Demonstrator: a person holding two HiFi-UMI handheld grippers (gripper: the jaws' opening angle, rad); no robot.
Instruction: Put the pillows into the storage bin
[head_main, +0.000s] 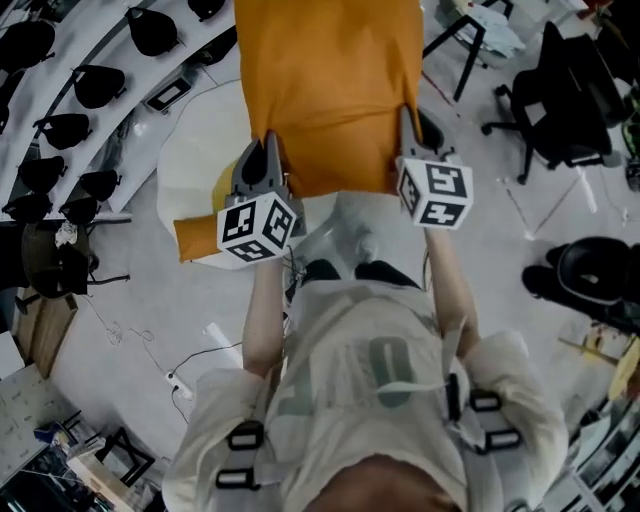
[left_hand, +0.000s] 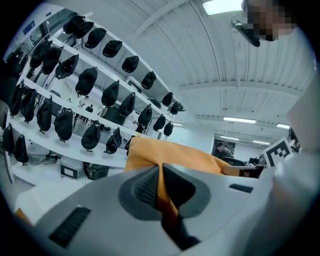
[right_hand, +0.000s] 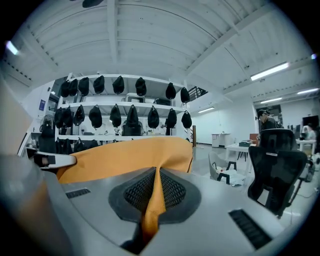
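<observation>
My left gripper (head_main: 268, 145) and right gripper (head_main: 405, 128) both clench the near edge of the orange pillow (head_main: 325, 90), held up above the floor. Shelves (head_main: 90, 60) stand left, black chair (head_main: 565, 90) right, open floor between. 2nd pillow (head_main: 200, 238) lies below.

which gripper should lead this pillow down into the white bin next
Likely the left gripper: both it and the right gripper pinch the orange fabric pillow, but the white round bin lies under the left side.
</observation>
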